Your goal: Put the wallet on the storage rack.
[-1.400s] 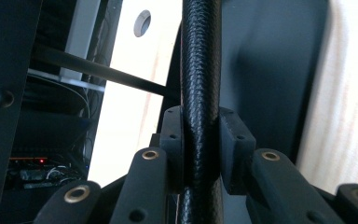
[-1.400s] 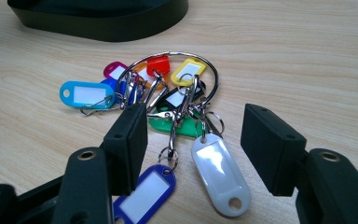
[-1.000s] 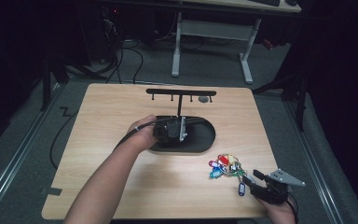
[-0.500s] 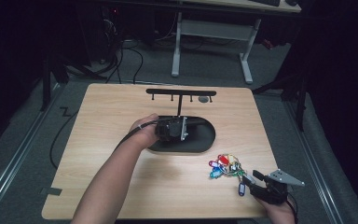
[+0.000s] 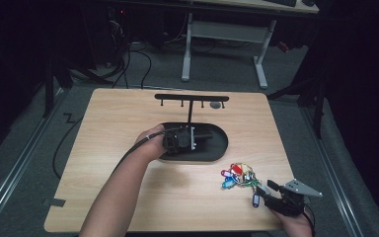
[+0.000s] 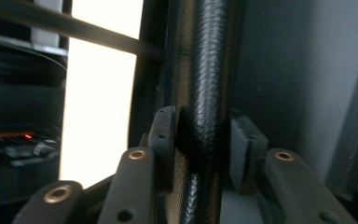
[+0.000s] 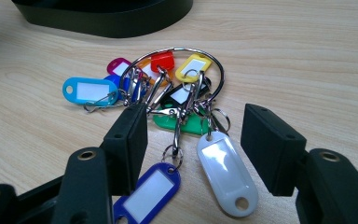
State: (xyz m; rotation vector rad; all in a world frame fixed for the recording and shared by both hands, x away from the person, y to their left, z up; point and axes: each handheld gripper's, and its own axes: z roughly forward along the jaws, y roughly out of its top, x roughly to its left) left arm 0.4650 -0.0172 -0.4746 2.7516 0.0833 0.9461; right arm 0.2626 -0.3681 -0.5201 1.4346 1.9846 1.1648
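Observation:
A black stand has an oval base (image 5: 216,148), an upright post (image 5: 190,112) and a crossbar with small hooks (image 5: 177,97). My left gripper (image 5: 198,133) reaches level over the base. The post (image 6: 205,70) stands between its jaws (image 6: 200,140), which have just been opening; the right pad stands slightly off the post. A key ring with several coloured tags (image 5: 238,175) lies on the table at the front right. My right gripper (image 5: 265,190) is open low over it, with a white tag (image 7: 226,170) and a dark blue tag (image 7: 147,191) between its jaws (image 7: 193,135).
The wooden table (image 5: 113,128) carries the stand in the middle. A small grey round thing (image 5: 216,104) lies behind the crossbar. The left gripper's cable (image 5: 64,148) trails off the table's left edge. A desk frame (image 5: 222,34) stands beyond.
The left hand has sunk a little towards the stand's base. The right hand and the key ring have kept still.

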